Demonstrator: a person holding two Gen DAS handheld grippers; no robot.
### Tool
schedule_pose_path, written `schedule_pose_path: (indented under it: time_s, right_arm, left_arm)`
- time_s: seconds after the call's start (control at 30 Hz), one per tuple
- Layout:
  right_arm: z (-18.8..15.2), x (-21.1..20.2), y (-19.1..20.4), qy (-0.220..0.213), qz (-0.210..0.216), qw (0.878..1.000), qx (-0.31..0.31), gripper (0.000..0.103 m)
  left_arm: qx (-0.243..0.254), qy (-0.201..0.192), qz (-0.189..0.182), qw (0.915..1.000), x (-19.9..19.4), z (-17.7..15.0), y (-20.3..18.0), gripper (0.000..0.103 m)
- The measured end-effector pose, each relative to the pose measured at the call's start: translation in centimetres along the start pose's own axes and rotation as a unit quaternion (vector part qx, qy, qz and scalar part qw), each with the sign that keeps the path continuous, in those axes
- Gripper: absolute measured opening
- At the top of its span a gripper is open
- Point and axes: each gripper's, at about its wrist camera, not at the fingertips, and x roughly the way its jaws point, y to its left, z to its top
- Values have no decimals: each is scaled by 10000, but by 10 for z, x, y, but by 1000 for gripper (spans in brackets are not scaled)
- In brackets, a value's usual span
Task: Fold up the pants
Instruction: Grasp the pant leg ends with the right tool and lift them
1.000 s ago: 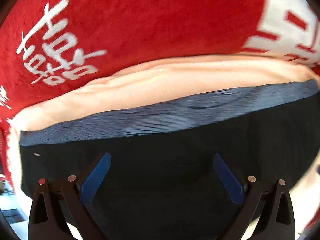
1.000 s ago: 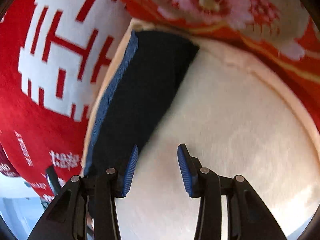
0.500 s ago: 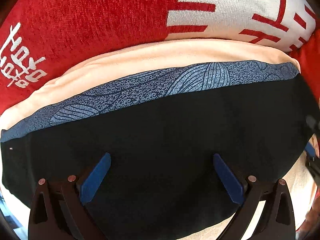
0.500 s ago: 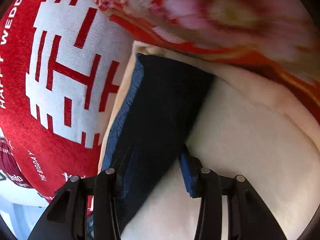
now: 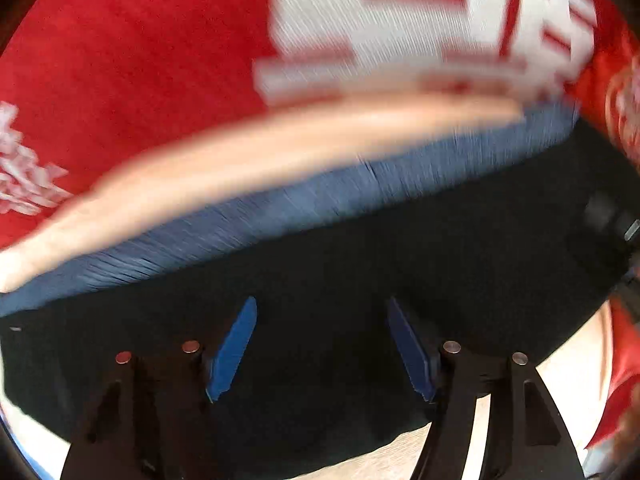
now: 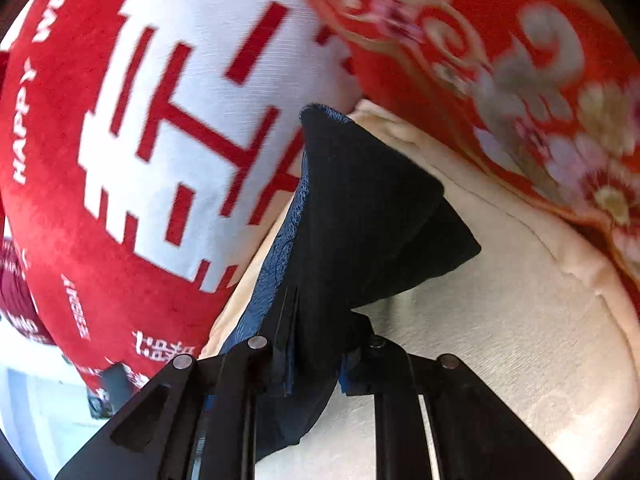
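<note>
The pants (image 5: 360,264) are dark navy with a lighter blue patterned band (image 5: 280,208) along the far edge. They lie on a cream cushion (image 5: 240,148). My left gripper (image 5: 320,344) is open, its blue pads (image 5: 232,348) spread just above the dark cloth. In the right wrist view my right gripper (image 6: 316,344) is shut on the pants' edge (image 6: 360,208) and holds that end lifted and bunched off the cream cushion (image 6: 500,320).
A red pillow with a white emblem (image 6: 160,120) stands behind the pants and also shows in the left wrist view (image 5: 420,28). A red floral cloth (image 6: 520,72) lies at the far right. The cream cushion continues to the right.
My right gripper closed on the pants' edge and raised it. My left gripper's fingers narrowed somewhat, and its view shifted and blurred.
</note>
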Motion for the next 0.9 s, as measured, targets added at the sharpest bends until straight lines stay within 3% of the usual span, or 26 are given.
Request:
schedule_pose_path:
  time_s: [0.03, 0.1, 0.17, 0.4, 0.53, 0.77, 0.9]
  right_arm:
    - [-1, 0, 7, 45, -61, 9999, -148, 17]
    - [-3, 0, 17, 30, -168, 9992, -368, 17]
    - [-4, 0, 29, 27, -242, 9980, -579, 17]
    - [-19, -3, 88, 8, -668, 9855, -1560, 17]
    - [-42, -1, 133, 9, -921, 9702, -2243, 17]
    - [-127, 39, 212, 236, -1444, 9165, -3723, 19]
    - [-201, 103, 239, 576, -1840, 8672, -4591, 27]
  left_arm:
    - [-4, -291, 38, 9996, -3, -4, -1, 71]
    - [131, -475, 156, 9987, -7, -8, -5, 71]
    - [-10, -390, -12, 9992, -10, -5, 1, 71]
    - [182, -275, -290, 9990, -23, -8, 10, 75]
    - [-137, -378, -554, 9977, -58, -19, 51, 75]
    - [-648, -449, -271, 9965, -115, -59, 187, 75]
    - [-1015, -230, 74, 9945, -120, -83, 256, 75]
